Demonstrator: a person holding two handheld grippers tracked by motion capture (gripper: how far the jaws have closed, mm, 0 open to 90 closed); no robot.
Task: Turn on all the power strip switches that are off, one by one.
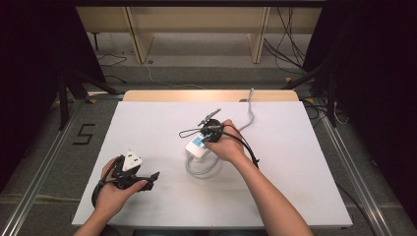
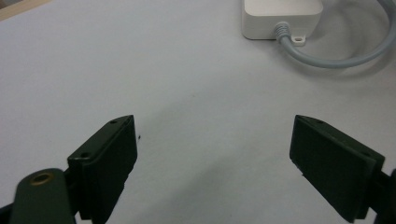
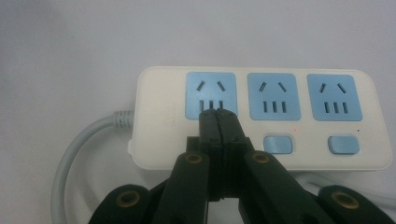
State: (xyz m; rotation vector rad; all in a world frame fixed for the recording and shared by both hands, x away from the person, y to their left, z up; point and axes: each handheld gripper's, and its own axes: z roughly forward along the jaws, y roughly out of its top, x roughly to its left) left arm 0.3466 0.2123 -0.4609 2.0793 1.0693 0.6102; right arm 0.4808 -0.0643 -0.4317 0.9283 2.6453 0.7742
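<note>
At about seven o'clock on the white table (image 1: 295, 187) my left gripper (image 1: 147, 179) rested with jaws spread wide, holding nothing, seemingly parked. Toward the centre, my right gripper (image 3: 218, 116) had its jaws pressed together, empty, tips down over the power strip (image 3: 373, 140), probably aiming for the first socket's switch. I counted three blue sockets, two visible buttons, one grey cord (image 3: 74, 154).

Power strip (image 1: 197, 146) mid-table (image 1: 147, 118); right gripper (image 3: 218, 113) over it; left gripper (image 1: 152, 178) near front-left, well apart.
</note>
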